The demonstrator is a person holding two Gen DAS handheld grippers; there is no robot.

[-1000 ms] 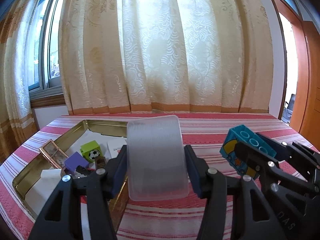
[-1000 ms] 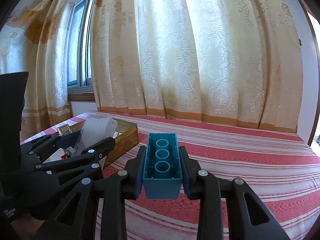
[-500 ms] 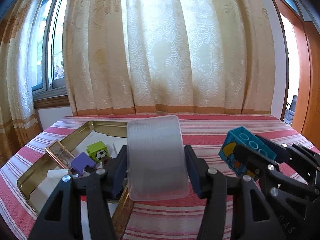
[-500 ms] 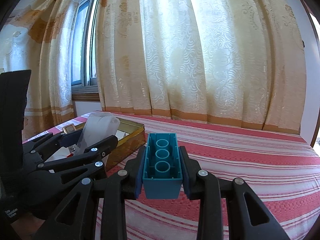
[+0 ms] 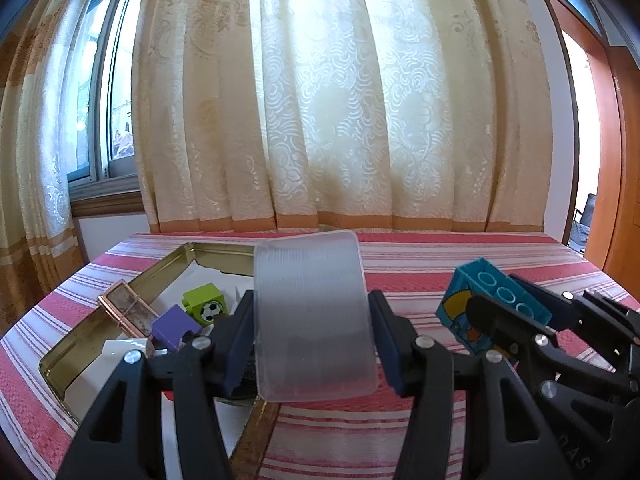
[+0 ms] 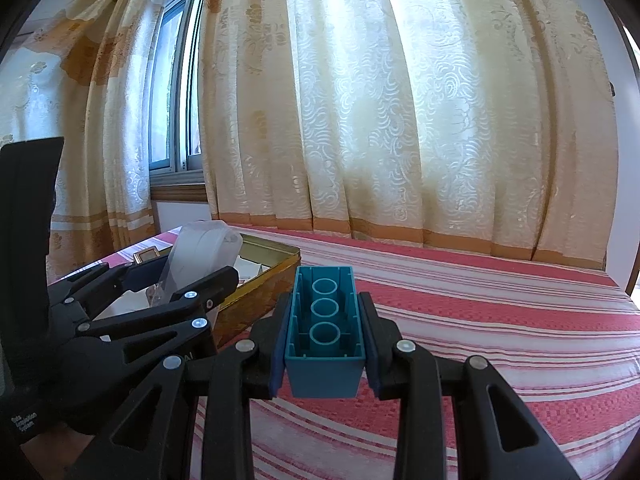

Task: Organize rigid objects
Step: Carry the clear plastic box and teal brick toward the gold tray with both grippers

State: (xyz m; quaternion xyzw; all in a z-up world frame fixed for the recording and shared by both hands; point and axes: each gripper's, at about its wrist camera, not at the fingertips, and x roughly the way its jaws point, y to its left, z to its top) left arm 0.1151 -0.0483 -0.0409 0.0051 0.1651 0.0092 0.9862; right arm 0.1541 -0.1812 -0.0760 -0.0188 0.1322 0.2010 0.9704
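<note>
My left gripper [image 5: 314,320] is shut on a ribbed translucent plastic box [image 5: 314,316], held upright above the near right corner of a gold metal tin [image 5: 76,344]. The tin holds a green football block [image 5: 204,306], a purple block [image 5: 174,326] and a copper-framed box [image 5: 124,312]. My right gripper [image 6: 324,332] is shut on a teal toy brick [image 6: 324,332], its hollow underside up. The brick also shows in the left wrist view [image 5: 476,308], to the right of the tin. The left gripper and plastic box [image 6: 200,256] show at the left of the right wrist view.
A red and white striped cloth [image 6: 500,312] covers the table. Cream and gold curtains [image 5: 340,120] hang behind it, with a window [image 5: 96,112] at the left and a wooden door frame [image 5: 608,160] at the right.
Both grippers have shifted slightly; the tin and its blocks sit a little further right and lower in the left wrist view. Both grips are unchanged.
</note>
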